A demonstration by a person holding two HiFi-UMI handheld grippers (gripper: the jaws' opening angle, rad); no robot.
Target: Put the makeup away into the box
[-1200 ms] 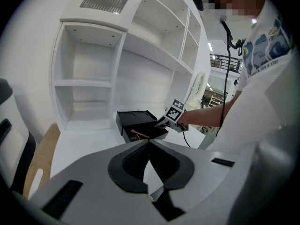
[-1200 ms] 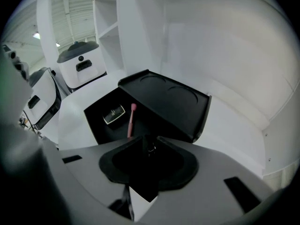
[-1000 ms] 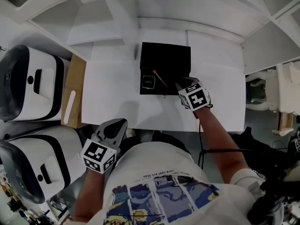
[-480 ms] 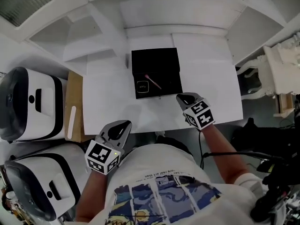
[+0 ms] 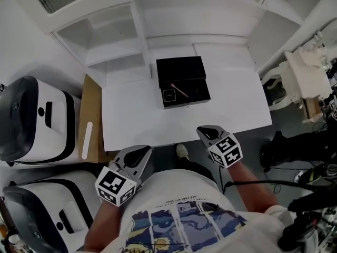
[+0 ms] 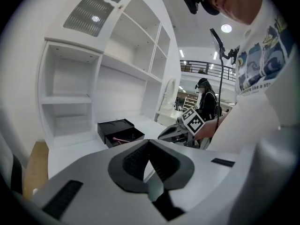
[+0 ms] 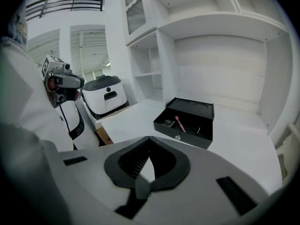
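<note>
On the white table (image 5: 226,101) sits an open black box (image 5: 181,73), its lid lying flat behind it. Inside lie a pink brush (image 5: 180,91) and a small dark compact (image 5: 169,95); both gripper views also show the box (image 6: 115,127) (image 7: 187,121). My right gripper (image 5: 204,132) hangs shut and empty off the table's front edge, well short of the box. Lower left, close to my body, my left gripper (image 5: 138,153) is shut too, with nothing in it. Seen along the jaws, the left gripper (image 6: 149,142) and the right gripper (image 7: 149,138) each have their tips touching.
Two white and black machines (image 5: 31,120) (image 5: 47,210) stand at the left, beside a brown board (image 5: 90,120) with a white strip on it. White shelves (image 5: 121,41) rise behind the table. Ornate white furniture (image 5: 303,73) and cables are at the right.
The right gripper has pulled back from the box's front edge to beyond the table's near edge. The left gripper has drawn slightly toward my body. The box's contents have stayed put.
</note>
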